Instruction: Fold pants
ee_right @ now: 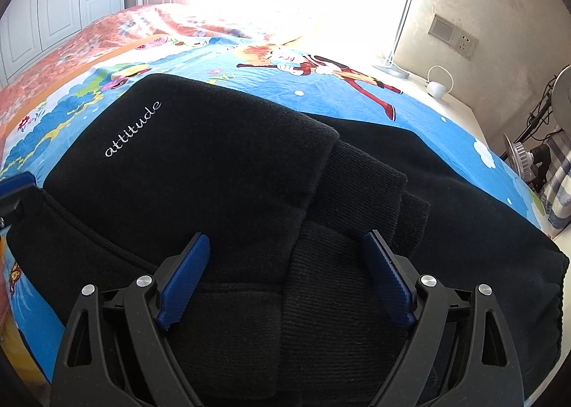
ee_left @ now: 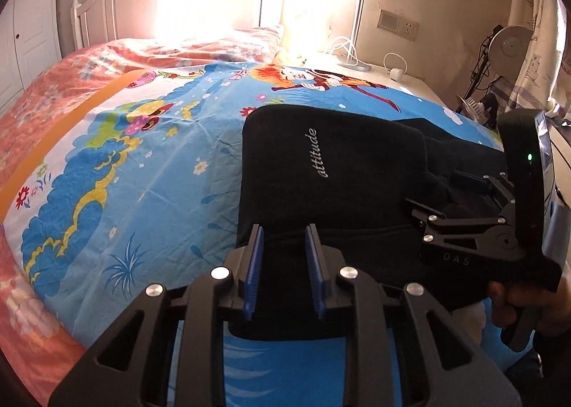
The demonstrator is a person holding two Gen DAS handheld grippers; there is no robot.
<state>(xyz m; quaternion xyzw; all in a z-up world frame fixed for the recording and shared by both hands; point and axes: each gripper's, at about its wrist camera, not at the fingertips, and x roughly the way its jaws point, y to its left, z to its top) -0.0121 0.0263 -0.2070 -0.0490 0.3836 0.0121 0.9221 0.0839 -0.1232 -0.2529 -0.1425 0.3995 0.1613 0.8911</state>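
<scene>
From the left wrist, one pair of black pants (ee_left: 339,171) lay folded on the bed's cartoon sheet (ee_left: 142,164), bare sheet stretching leftward; the left gripper (ee_left: 284,239) hovered narrowly parted over their near edge, with the right gripper (ee_left: 460,193) visible beside it. From the right wrist, the right gripper (ee_right: 285,246) stood wide above stacked ribbed cuffs (ee_right: 357,200), holding nothing.

In my left wrist view, the blue cartoon sheet (ee_left: 150,171) lies bare across the left and centre of the frame, with room to pass. The folded black pants (ee_left: 342,171) fill the centre right, and my right gripper (ee_left: 460,189) blocks the right edge above them. At upper right, a fan (ee_left: 508,45) and cables crowd the bedside.
</scene>
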